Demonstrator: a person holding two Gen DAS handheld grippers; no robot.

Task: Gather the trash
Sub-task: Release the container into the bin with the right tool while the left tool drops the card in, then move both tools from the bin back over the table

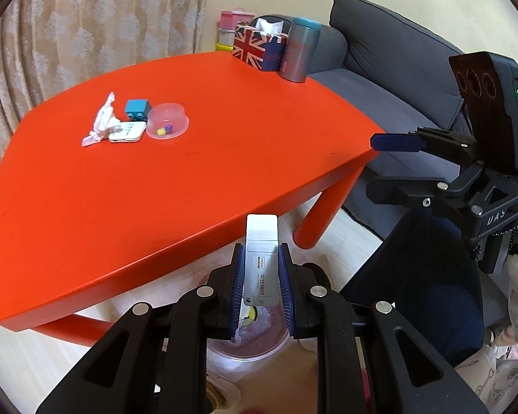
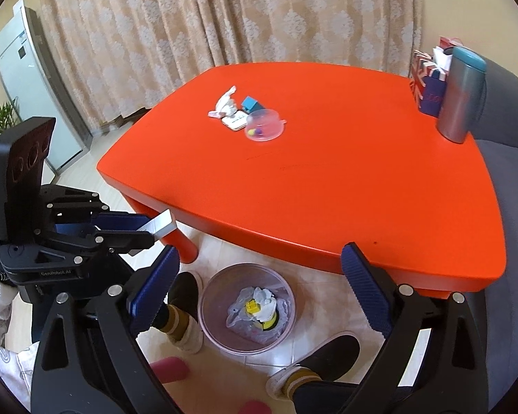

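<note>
My left gripper (image 1: 261, 269) is shut on a white bank token stick (image 1: 261, 258), held off the table's near edge, above a clear pink trash bin (image 2: 247, 307) on the floor. The bin holds a plastic bag, a yellow brick and crumpled paper. The stick also shows in the right wrist view (image 2: 160, 226). My right gripper (image 2: 259, 276) is open and empty above the bin. On the red table (image 2: 328, 179) lie a crumpled tissue (image 1: 102, 122), a blue block (image 1: 138, 108), a white card-like device (image 1: 129, 132) and a clear dome lid (image 1: 167, 120).
A Union Jack tissue box (image 1: 255, 50), a grey tumbler (image 1: 300, 50) and a pink container (image 1: 231, 29) stand at the table's far corner. A grey sofa (image 1: 397, 69) is on the right. The person's feet (image 2: 184, 314) flank the bin. Curtains hang behind.
</note>
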